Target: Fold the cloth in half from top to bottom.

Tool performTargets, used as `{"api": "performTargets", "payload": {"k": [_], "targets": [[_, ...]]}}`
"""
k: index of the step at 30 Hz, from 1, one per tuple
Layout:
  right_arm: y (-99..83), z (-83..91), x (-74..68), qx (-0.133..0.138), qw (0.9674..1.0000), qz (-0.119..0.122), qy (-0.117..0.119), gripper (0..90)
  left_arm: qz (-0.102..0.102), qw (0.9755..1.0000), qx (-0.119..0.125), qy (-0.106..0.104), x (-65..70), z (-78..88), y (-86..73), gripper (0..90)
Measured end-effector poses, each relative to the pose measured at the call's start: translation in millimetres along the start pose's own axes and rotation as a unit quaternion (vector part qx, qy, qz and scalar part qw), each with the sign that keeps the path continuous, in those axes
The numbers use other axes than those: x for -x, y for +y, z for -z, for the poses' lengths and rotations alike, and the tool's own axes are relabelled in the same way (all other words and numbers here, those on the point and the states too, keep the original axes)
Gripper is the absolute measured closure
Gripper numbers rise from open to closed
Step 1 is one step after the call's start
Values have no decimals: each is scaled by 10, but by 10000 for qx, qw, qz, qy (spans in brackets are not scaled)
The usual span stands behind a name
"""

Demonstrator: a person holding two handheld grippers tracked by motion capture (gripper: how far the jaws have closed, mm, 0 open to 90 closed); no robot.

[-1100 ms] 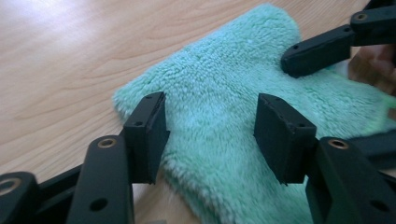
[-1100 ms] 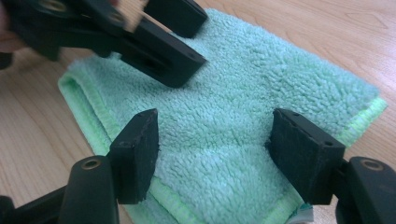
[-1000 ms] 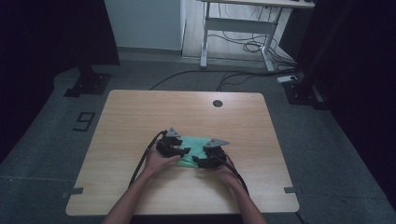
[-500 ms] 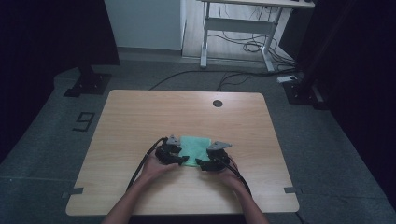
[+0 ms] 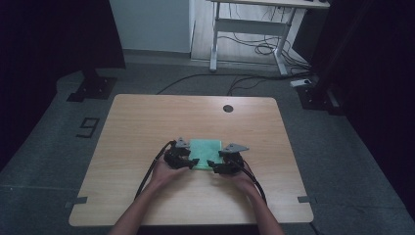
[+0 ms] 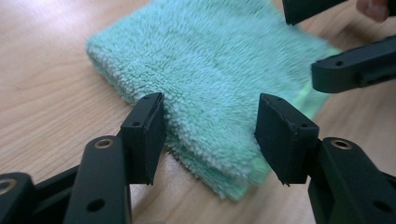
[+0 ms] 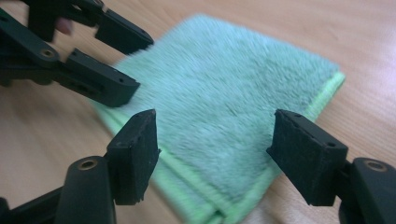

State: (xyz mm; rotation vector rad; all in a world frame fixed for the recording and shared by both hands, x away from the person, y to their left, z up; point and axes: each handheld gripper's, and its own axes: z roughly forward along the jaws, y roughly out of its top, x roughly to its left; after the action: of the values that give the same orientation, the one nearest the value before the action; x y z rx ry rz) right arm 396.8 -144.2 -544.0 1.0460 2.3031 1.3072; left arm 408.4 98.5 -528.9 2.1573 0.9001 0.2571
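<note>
A folded mint-green towel point(image 5: 205, 148) lies flat on the wooden table point(image 5: 147, 127), a little nearer its front. My left gripper point(image 5: 192, 161) is at the towel's near left corner. In the left gripper view the left gripper point(image 6: 212, 121) is open, its jaws either side of the folded corner point(image 6: 219, 154), pads not pressing. Those jaws have just opened a little further. My right gripper point(image 5: 212, 166) is at the near right corner. It is also open point(image 7: 219, 140) over the towel point(image 7: 233, 102) and has widened slightly.
The table has a round cable hole point(image 5: 228, 108) near its far edge. Behind it stand a white desk frame point(image 5: 244, 29) and cables on the grey floor. A black stand base point(image 5: 93, 88) sits at the far left.
Both hands have stayed almost where they were. The towel between the grippers looks flatter and squarer than a second ago.
</note>
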Motion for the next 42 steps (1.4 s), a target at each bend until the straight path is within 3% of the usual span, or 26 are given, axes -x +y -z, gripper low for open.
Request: {"api": "performTargets", "payload": {"k": [10, 22, 31, 42], "targets": [[8, 338, -203, 260, 9995, 43, -151, 327, -103, 9992, 395, -3, 191, 450, -139, 410], [-378, 737, -315, 331, 9993, -46, -192, 336, -33, 9985, 541, 17, 336, 802, -581, 404], [-627, 950, -393, 237, 9992, -299, -134, 336, 152, 9992, 357, 85, 391, 902, -949, 399], [-714, 974, -454, 220, 9991, -320, -151, 332, 322, 9987, 345, 195, 313, 944, -1036, 401]]}}
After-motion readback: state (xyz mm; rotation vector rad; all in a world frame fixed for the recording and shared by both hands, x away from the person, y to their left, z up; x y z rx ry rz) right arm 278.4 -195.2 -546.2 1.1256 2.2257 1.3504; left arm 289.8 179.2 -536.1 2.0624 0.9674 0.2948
